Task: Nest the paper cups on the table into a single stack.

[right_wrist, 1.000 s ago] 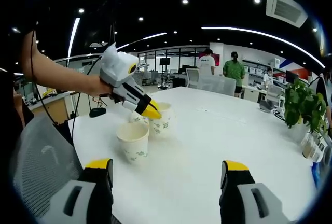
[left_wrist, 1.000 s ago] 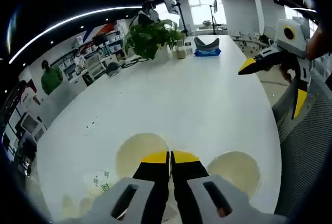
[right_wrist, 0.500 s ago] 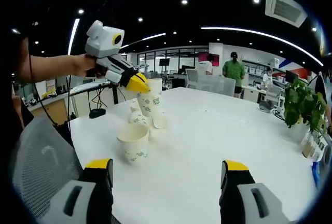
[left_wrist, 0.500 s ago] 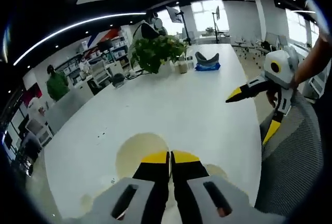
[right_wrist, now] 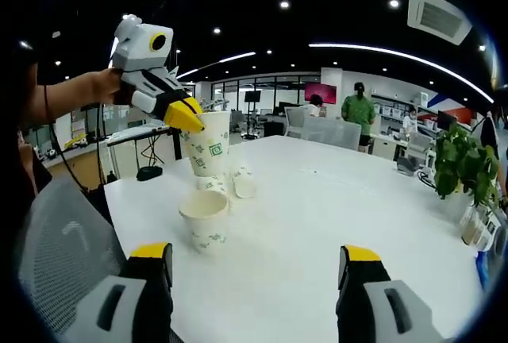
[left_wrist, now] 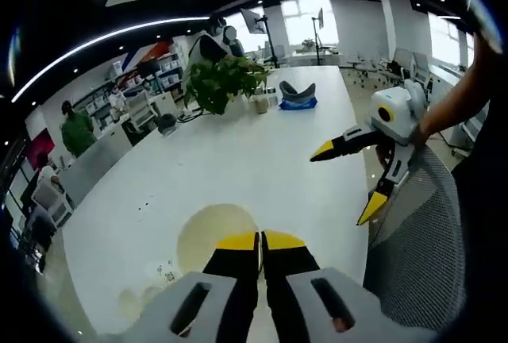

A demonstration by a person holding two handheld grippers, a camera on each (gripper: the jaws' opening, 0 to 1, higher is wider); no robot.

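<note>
Two grippers and four paper cups can be counted. In the right gripper view, my left gripper (right_wrist: 189, 117) is raised above the near end of the white table (right_wrist: 333, 216), its yellow-tipped jaws pinched onto the rim of a lifted cup (right_wrist: 205, 144) that hangs clear of the surface. Below it, one upright cup (right_wrist: 205, 220) stands near the table edge; behind that a second cup (right_wrist: 213, 184) is partly hidden, and a third cup (right_wrist: 244, 183) lies tipped just beside it; whether these two touch cannot be told. My right gripper (right_wrist: 259, 267) shows at the bottom of that view with its two jaws spread wide and nothing between them. In the left gripper view, the jaws are pressed together over the pale mouth of the lifted cup (left_wrist: 208, 228), most of whose body is hidden behind them; my right gripper (left_wrist: 348, 180) appears at the right, jaws wide, held by a hand (left_wrist: 425, 125) on an outstretched arm, above a grey mesh chair back (left_wrist: 421, 256). One potted plant (left_wrist: 218, 81) stands at the far end of the table, and a person in green (right_wrist: 355, 109) stands in the background, small and indistinct.
</note>
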